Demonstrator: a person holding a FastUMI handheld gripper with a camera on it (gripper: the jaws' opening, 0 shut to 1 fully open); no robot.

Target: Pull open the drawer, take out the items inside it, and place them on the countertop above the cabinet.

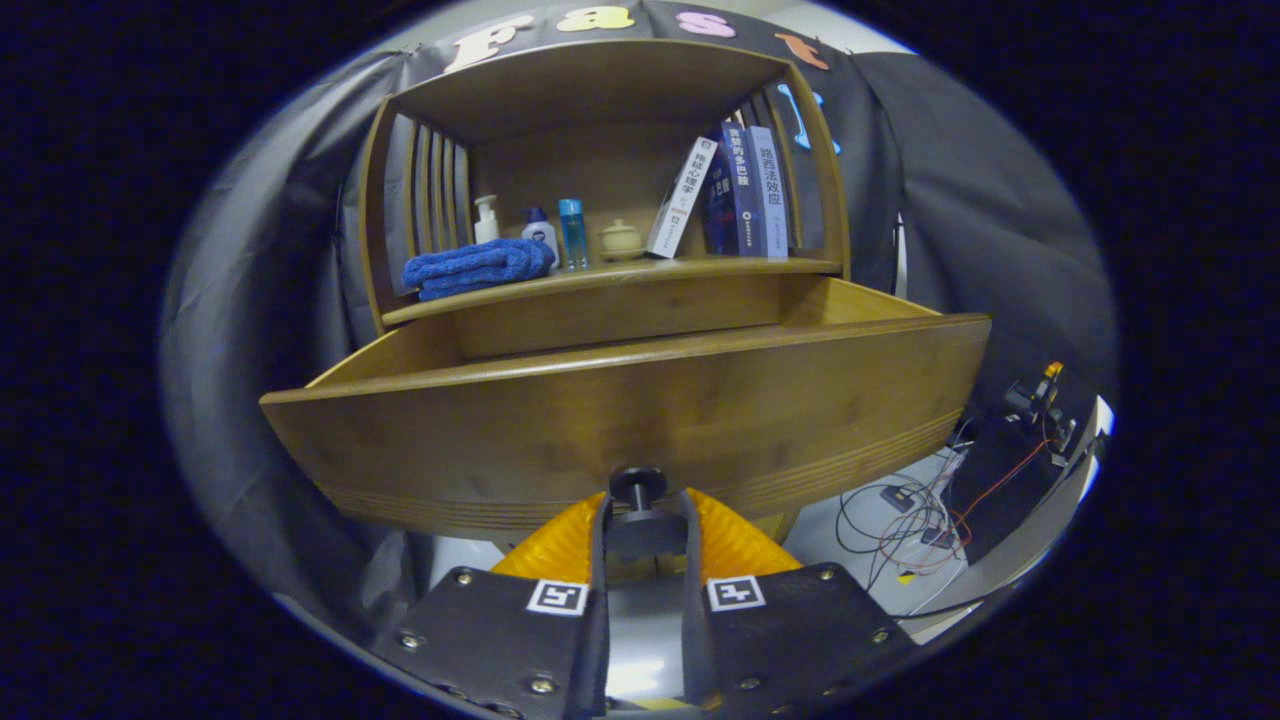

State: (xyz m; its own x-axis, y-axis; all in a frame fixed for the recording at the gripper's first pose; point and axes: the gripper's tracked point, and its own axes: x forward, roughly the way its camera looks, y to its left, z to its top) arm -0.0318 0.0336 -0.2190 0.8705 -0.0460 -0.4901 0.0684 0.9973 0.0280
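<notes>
The gripper (645, 515) is clamped on the small round knob (638, 487) at the lower edge of the drawer (620, 420), which stands pulled out below the bench (610, 275). Stiff, heavy wood; its contents are probably hidden behind the front.

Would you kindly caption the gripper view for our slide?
Gripper shut on the knob of the pulled-open wooden drawer, below the countertop.
</notes>
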